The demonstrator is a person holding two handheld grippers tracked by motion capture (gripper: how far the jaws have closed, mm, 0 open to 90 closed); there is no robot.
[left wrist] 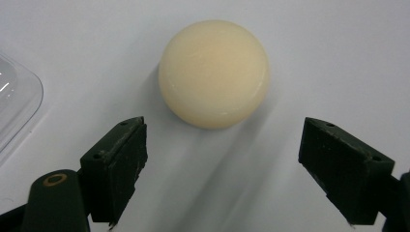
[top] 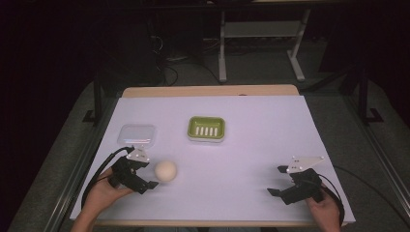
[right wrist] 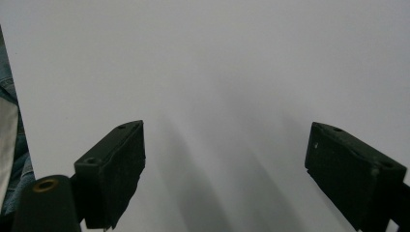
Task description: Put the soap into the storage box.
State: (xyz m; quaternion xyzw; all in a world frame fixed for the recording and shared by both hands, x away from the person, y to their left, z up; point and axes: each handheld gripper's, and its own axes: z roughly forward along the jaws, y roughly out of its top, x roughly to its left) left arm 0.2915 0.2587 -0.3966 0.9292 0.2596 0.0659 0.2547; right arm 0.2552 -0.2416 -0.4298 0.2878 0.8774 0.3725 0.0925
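A cream, round bar of soap [top: 166,170] [left wrist: 214,72] lies on the white table sheet at the front left. My left gripper [top: 147,173] [left wrist: 232,169] is open just left of it, jaws spread wide, with the soap a little beyond the fingertips and untouched. A green soap dish [top: 206,128] with a white slotted insert stands near the table's middle. A clear plastic lid [top: 137,135] [left wrist: 14,104] lies flat behind the left gripper. My right gripper [top: 279,180] [right wrist: 227,169] is open at the front right, with bare sheet between its jaws.
The white sheet [top: 251,140] covers the table, with a wooden edge [top: 208,91] at the back. Dark floor, cables and a white desk frame [top: 261,34] lie beyond. A hand holds each gripper at the front edge.
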